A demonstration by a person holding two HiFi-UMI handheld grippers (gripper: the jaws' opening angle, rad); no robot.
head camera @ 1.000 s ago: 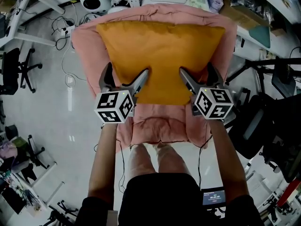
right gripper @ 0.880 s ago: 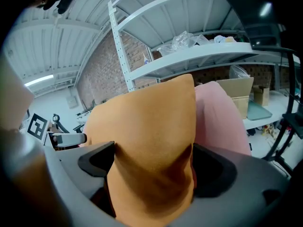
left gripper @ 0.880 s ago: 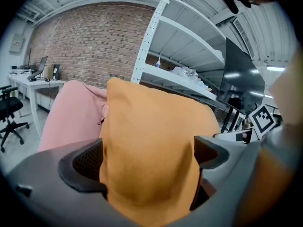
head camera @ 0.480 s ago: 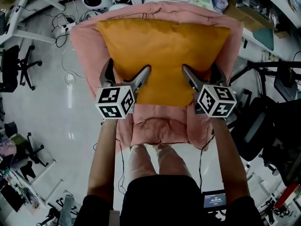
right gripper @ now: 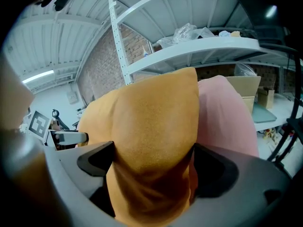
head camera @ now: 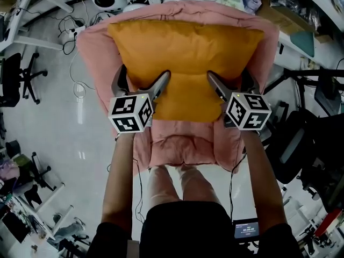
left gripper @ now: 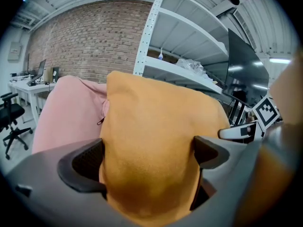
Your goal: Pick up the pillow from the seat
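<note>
An orange pillow (head camera: 185,55) leans against the back of a pink padded seat (head camera: 183,138). My left gripper (head camera: 141,82) is shut on the pillow's lower left edge. In the left gripper view the orange fabric (left gripper: 151,150) is bunched between both jaws. My right gripper (head camera: 231,82) is shut on the lower right edge. The right gripper view shows the pillow (right gripper: 151,141) pinched between its pads, with the pink seat back (right gripper: 227,117) just to the right.
Black office chairs stand at the left (head camera: 19,82) and right (head camera: 301,144). Cables (head camera: 80,47) lie on the floor beside the seat. White shelving (left gripper: 189,46) and cluttered tables (head camera: 290,20) stand behind it. The person's legs (head camera: 180,184) are close to the seat's front.
Both grippers have held their grip and risen slightly. The pillow's lower edge has gathered a little more between them; its top sits a touch higher against the seat back.
</note>
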